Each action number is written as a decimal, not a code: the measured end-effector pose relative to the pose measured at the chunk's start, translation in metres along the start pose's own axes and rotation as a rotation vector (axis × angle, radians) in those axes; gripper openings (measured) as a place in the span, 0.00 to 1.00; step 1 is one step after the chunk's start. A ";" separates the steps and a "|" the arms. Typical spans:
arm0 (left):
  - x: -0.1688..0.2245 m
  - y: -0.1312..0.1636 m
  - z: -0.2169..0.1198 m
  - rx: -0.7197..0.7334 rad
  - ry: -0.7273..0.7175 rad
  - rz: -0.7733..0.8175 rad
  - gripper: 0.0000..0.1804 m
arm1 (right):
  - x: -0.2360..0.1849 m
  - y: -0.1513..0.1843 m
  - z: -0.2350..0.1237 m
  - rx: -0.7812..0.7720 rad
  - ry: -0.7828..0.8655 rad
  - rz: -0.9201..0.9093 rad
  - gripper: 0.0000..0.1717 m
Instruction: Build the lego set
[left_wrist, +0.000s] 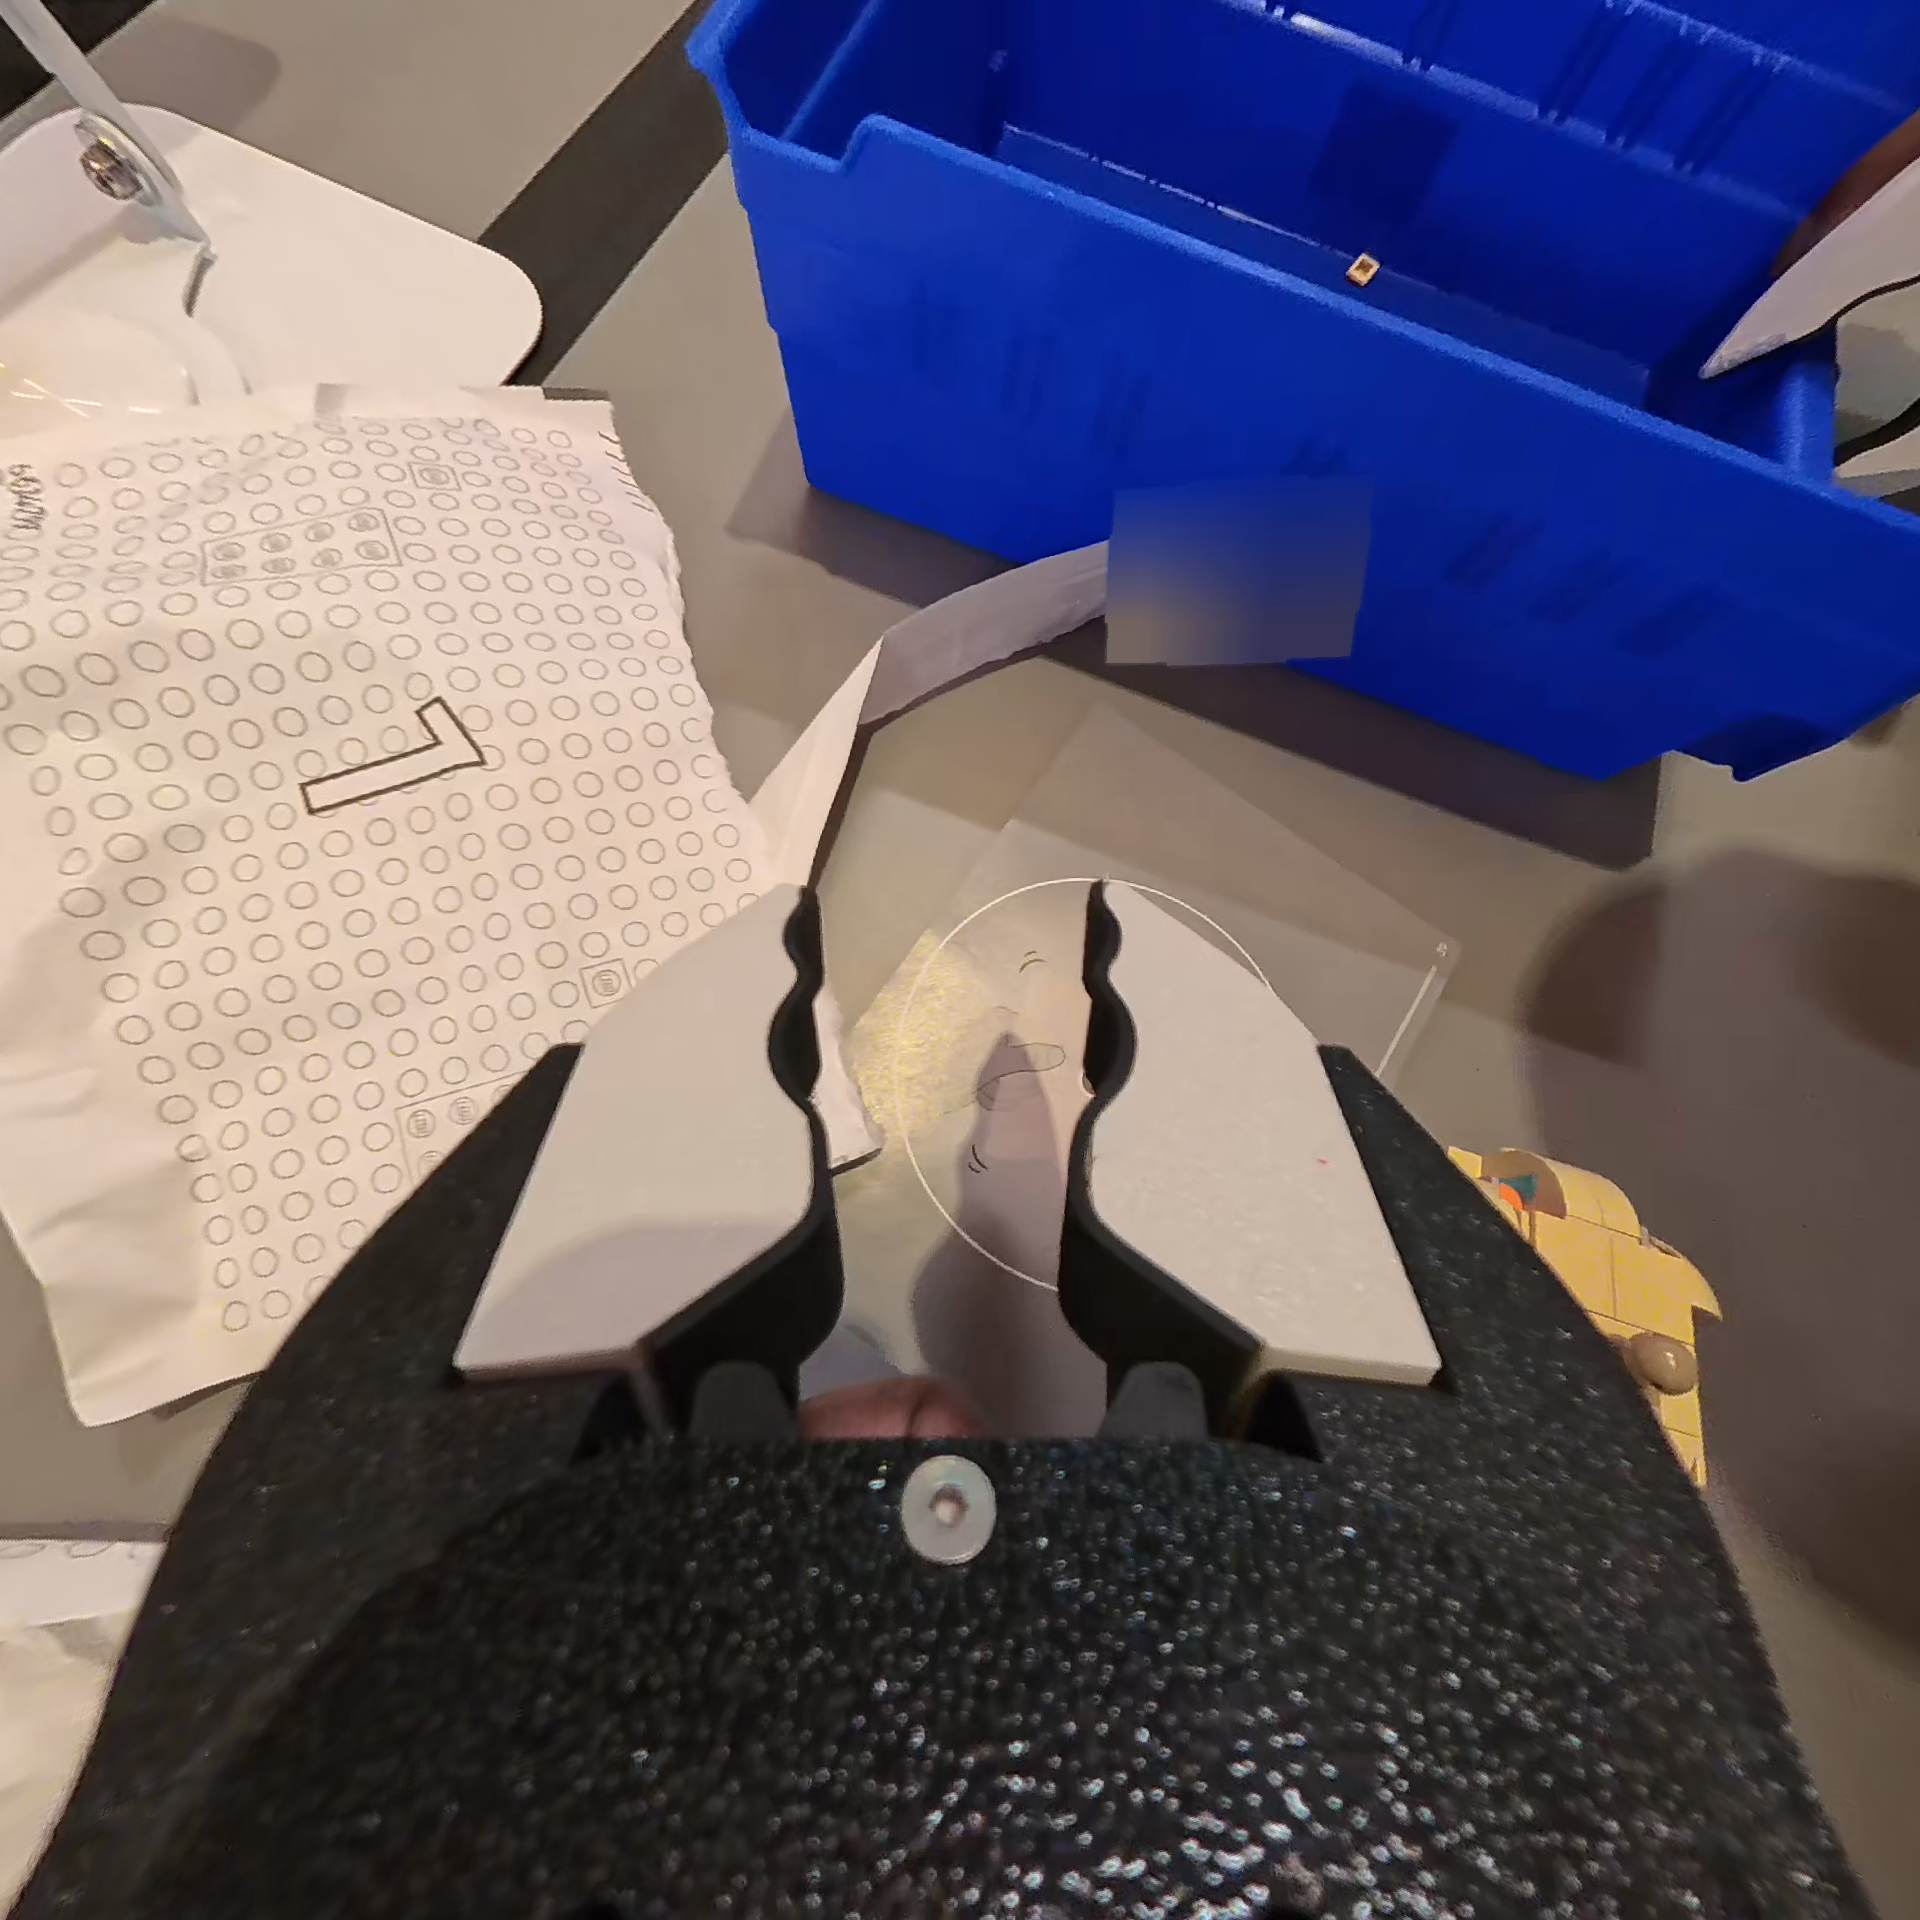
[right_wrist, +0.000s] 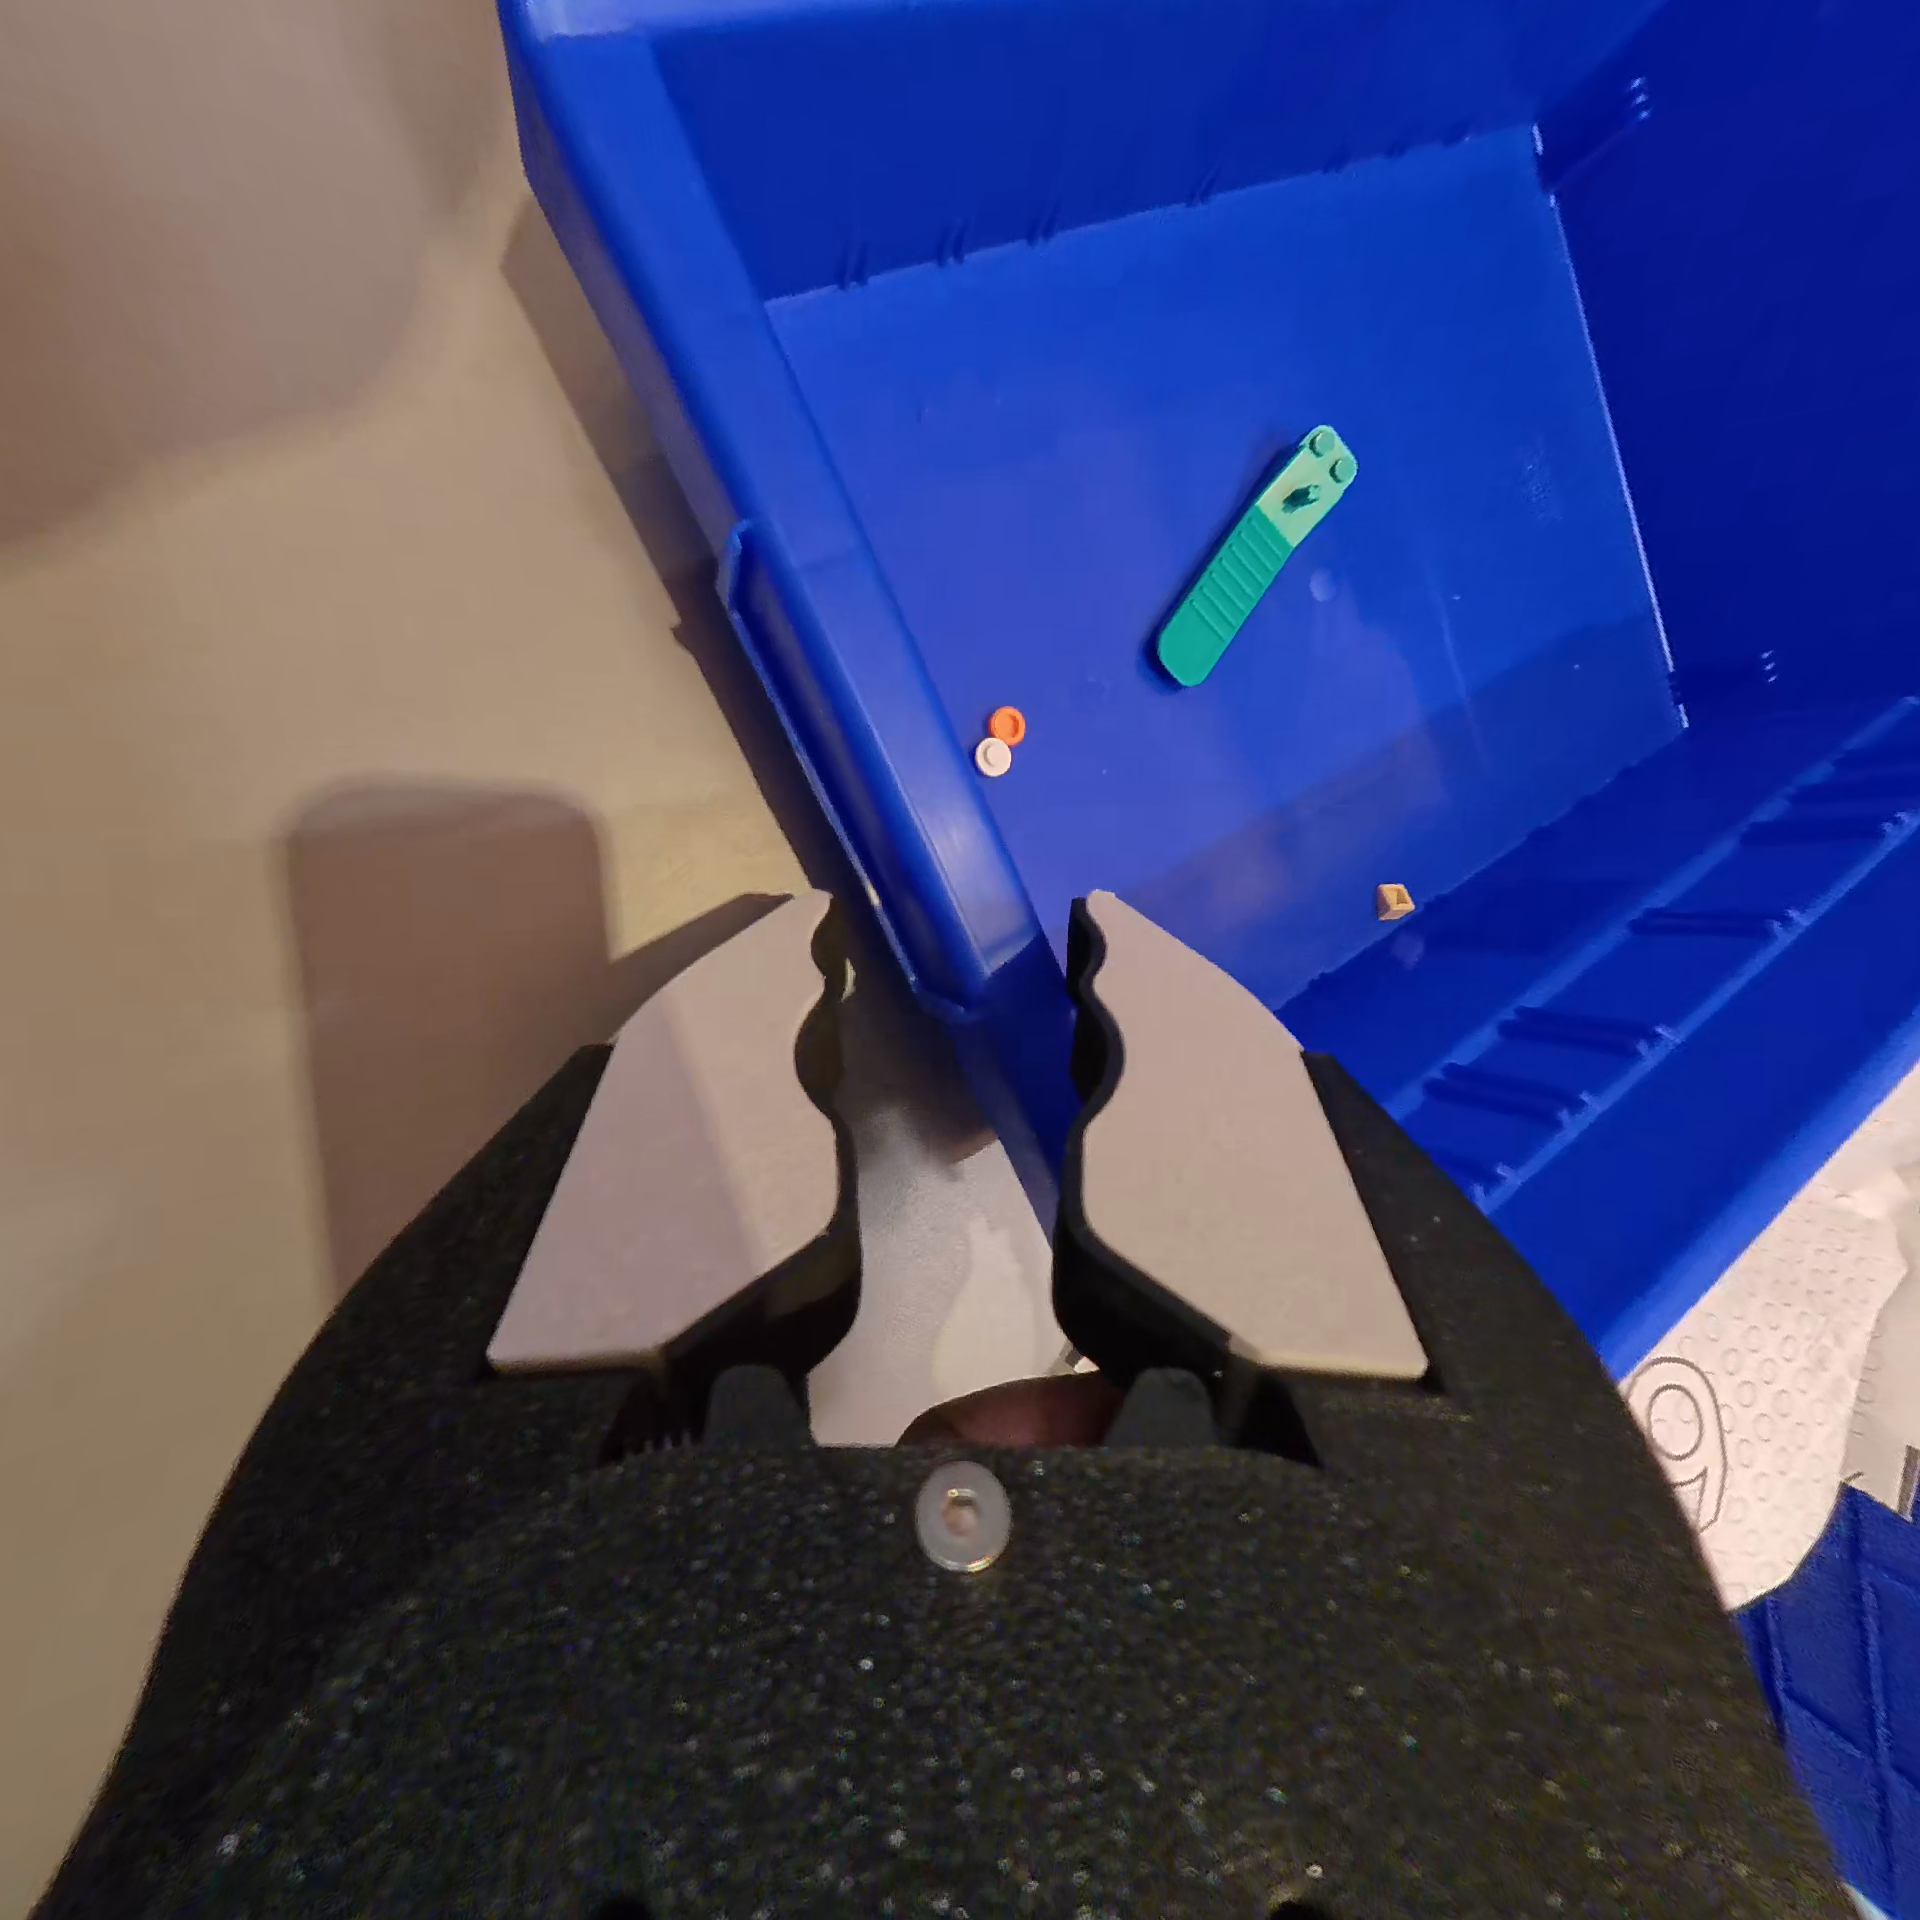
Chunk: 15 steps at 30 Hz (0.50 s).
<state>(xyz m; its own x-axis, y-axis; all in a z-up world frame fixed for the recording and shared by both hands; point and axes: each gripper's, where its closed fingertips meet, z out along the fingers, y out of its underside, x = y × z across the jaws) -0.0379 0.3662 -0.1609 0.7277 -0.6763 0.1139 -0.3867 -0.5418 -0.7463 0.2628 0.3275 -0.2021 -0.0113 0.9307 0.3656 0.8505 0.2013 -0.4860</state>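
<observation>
My left gripper (left_wrist: 948, 906) is open and empty. It hovers over a clear round disc (left_wrist: 971, 1049) that lies on a clear plate (left_wrist: 1340, 935) on the grey table (left_wrist: 1766, 1039). My right gripper (right_wrist: 951, 914) is open and straddles the corner wall of the blue bin (right_wrist: 904, 831). Its right finger (right_wrist: 1174, 1091) lies inside against the wall. Its left finger (right_wrist: 717, 1060) stands outside, apart from the wall. In the bin lie a green flat tool (right_wrist: 1252, 561), an orange stud (right_wrist: 1007, 723), a white stud (right_wrist: 993, 757) and a tan piece (right_wrist: 1392, 900).
A white paper bag printed with circles (left_wrist: 312, 779) lies left of my left gripper. The blue bin (left_wrist: 1195, 343) stands behind it, with the right gripper's finger (left_wrist: 1808, 301) at its right end. A yellow brick build (left_wrist: 1590, 1278) sits at the right. A white stand base (left_wrist: 312, 270) is far left.
</observation>
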 end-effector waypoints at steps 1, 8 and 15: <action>0.000 0.001 0.001 -0.001 0.004 -0.004 0.26 | 0.001 -0.001 -0.001 0.011 0.001 0.007 0.23; 0.001 0.004 0.004 -0.010 0.020 -0.014 0.27 | 0.011 -0.010 -0.011 0.116 0.003 0.137 0.25; 0.002 0.003 0.003 -0.005 0.022 -0.018 0.26 | 0.011 -0.011 -0.016 0.143 0.021 0.178 0.25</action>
<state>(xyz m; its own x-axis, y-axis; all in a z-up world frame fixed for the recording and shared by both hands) -0.0362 0.3649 -0.1654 0.7223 -0.6769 0.1416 -0.3761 -0.5564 -0.7409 0.2623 0.3305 -0.1799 0.1438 0.9493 0.2797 0.7550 0.0774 -0.6512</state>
